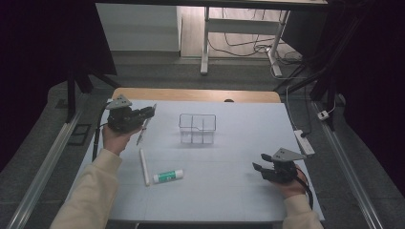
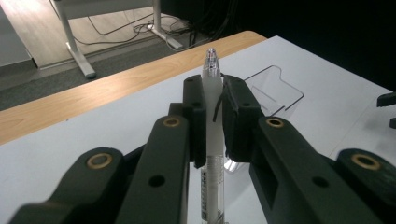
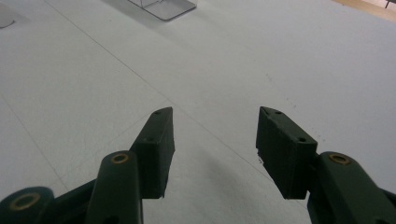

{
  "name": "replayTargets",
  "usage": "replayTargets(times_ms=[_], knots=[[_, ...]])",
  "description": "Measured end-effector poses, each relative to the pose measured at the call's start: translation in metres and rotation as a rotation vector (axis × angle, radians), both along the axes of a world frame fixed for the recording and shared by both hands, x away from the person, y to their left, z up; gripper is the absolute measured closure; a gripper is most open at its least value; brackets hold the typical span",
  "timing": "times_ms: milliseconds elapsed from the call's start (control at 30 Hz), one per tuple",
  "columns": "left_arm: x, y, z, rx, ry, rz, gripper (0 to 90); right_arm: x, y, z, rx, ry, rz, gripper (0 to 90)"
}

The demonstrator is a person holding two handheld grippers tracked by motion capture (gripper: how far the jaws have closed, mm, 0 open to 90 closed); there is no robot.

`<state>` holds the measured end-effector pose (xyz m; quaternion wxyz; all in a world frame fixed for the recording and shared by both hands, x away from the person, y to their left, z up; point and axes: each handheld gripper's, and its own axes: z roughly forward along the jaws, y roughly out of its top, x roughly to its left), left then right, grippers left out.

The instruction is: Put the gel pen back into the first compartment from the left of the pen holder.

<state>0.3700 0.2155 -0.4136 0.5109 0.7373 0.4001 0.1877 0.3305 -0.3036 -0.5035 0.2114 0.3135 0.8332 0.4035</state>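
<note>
Now the left gripper (image 1: 149, 112) is clamped on a pen (image 2: 212, 116), long axis across its jaws, tip up. The organizer (image 1: 197, 128) lies ahead-right of it, nearer than to the right gripper (image 1: 260, 162), which rests empty, jaws apart.

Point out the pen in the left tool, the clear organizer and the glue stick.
pen (image 2: 212, 88), left gripper view, upper barrel between the pads.
clear organizer (image 1: 197, 129), high view, front wall.
glue stick (image 1: 167, 176), high view, green label on its body.
</note>
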Motion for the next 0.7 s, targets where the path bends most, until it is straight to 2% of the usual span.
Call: replayTargets(times_ms=[333,700], knots=[[0.004,-0.01,0.008,-0.052,-0.013,-0.019,80.3,0.0,-0.001,0.0,0.011,0.002,-0.001,45.8],[0.01,-0.025,0.017,-0.056,-0.042,-0.025,80.2,0.001,-0.001,0.0,0.001,0.005,0.0,45.2]])
